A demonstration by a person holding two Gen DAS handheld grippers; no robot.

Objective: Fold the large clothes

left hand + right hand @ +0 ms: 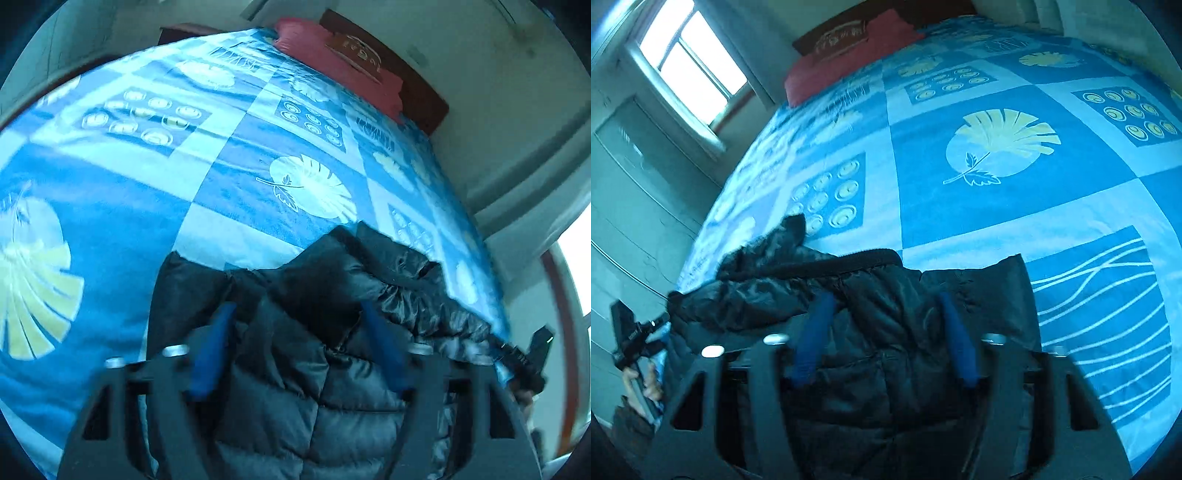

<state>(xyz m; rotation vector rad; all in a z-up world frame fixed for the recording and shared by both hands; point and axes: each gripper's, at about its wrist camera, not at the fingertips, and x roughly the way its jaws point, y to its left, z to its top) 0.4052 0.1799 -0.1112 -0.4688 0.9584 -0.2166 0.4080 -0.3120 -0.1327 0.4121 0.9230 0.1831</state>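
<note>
We hover both wide-open grippers, left gripper and right gripper, over the black puffer jacket on the bed, choosing fold corners.

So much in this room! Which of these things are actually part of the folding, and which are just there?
Part of the job:
- black puffer jacket, lying on the bed
- left gripper, fingers spread over the jacket
- right gripper, fingers spread too

Just there:
- blue leaf-patterned bedspread
- red pillow
- wooden headboard
- window
</note>
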